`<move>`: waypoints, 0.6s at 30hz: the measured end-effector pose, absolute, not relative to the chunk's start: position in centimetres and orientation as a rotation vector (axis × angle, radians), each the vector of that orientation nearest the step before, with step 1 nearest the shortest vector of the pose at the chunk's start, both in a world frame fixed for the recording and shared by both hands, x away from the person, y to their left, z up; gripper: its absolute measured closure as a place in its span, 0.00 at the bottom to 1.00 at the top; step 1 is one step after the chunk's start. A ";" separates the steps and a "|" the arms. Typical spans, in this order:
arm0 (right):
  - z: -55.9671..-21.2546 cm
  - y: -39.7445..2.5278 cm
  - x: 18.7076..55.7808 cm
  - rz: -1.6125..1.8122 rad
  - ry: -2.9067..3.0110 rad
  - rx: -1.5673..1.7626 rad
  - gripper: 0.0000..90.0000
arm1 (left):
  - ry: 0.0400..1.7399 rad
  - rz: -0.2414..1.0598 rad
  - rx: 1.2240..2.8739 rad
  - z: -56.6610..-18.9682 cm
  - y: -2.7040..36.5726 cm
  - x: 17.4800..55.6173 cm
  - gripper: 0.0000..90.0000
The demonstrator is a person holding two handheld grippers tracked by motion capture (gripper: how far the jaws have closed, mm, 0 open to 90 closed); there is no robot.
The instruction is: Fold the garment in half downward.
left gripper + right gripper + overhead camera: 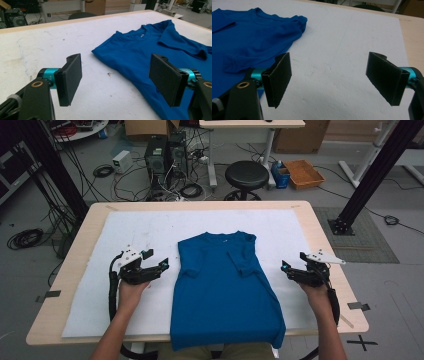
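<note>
While both grippers hover beside it, the blue T-shirt (225, 287) lies flat on the white mat (150, 227) covering the table (80, 232).
Shirt: centred on the mat, collar at the far end, both sleeves folded inward, hem hanging over the mat's near edge. Left gripper (159, 266): just beside the shirt's left edge, above bare mat, jaws spread wide, holding nothing. Right gripper (289, 270): near the shirt's right edge, apart from it, jaws likewise spread wide and empty.
</note>
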State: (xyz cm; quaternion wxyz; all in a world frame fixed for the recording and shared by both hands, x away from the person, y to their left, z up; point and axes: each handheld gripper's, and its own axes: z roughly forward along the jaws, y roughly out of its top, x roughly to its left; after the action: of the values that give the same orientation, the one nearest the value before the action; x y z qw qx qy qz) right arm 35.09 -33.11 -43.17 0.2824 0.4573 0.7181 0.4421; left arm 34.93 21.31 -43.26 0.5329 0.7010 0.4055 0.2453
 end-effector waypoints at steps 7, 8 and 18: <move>-43.3 -32.9 35.5 1.175 1.920 1.236 0.23 | 0.962 0.601 1.675 -43.6 21.8 34.4 0.30; -43.3 -32.8 35.6 1.176 1.915 1.232 0.23 | 0.965 0.605 1.668 -43.6 21.9 34.4 0.30; -43.3 -32.6 35.9 1.177 1.927 1.221 0.23 | 0.990 0.602 1.650 -43.9 22.3 34.2 0.30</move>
State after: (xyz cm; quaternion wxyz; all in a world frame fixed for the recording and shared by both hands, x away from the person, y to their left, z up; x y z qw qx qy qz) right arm 35.92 -32.55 -43.32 0.2833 0.4561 0.7201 0.4395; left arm 34.23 22.28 -43.86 0.5335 0.6921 0.4153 0.2527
